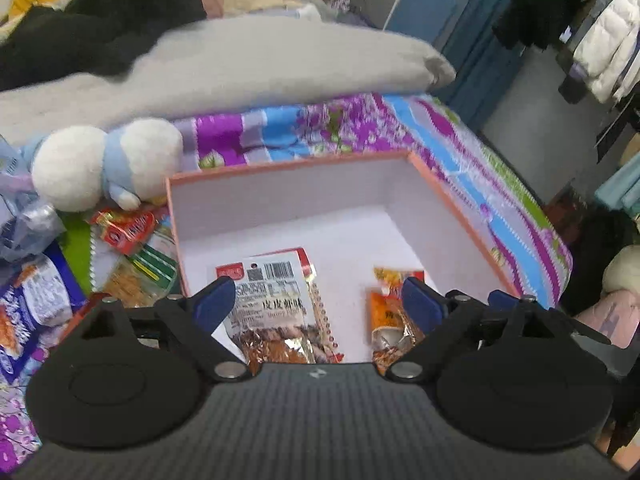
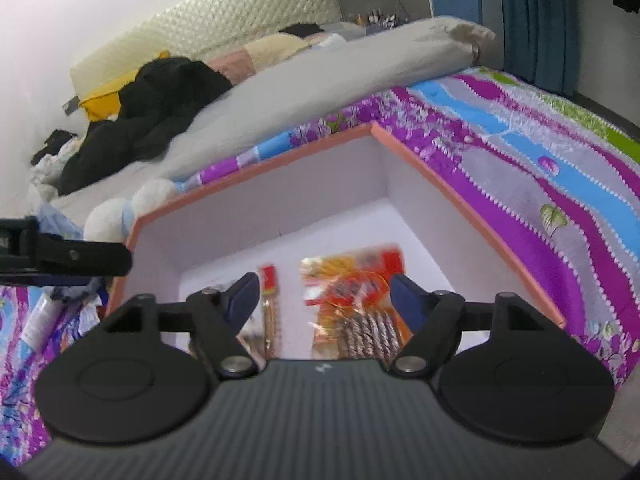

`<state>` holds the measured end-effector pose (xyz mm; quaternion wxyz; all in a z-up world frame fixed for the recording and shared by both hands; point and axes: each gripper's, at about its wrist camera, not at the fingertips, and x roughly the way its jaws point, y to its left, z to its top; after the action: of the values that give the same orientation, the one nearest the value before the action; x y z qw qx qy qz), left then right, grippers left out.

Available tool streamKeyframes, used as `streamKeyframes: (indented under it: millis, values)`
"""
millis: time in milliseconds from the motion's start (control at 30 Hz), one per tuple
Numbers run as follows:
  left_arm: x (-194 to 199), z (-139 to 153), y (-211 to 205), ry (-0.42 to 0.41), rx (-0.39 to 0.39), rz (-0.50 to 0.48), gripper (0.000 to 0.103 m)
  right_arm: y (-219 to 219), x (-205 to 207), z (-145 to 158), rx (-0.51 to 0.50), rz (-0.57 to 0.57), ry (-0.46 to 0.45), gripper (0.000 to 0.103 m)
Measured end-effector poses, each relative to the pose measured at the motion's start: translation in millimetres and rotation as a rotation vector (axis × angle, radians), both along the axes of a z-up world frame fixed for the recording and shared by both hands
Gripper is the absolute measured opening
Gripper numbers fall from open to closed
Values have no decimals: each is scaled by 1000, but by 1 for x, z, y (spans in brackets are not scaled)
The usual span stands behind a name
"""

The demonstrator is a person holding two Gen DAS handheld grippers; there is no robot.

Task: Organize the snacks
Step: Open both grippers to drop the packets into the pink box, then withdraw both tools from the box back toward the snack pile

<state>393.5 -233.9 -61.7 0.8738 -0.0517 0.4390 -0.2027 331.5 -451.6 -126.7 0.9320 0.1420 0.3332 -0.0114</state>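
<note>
Snacks (image 2: 356, 304) blurred in box (image 1: 460, 208) — lower ends hidden; both hand-held grippers (image 1: 318, 300) (image 2: 322, 298) released.

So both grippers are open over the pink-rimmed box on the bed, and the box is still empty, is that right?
Not quite. The left gripper and right gripper are open over the box, but it is not empty: the left wrist view shows a barcode snack packet and an orange snack packet on its floor.
</note>
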Motion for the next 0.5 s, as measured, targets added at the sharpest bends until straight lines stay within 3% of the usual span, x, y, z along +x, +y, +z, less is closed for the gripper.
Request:
streamKeyframes:
  millis: [300,500]
  values:
    - [-47,70,46,-134,-32,36,93,24,-26,60,-34,21,-117,81]
    - [-82,99,85,-201,-45,71,93,55,-49,87,-49,81,-171,81]
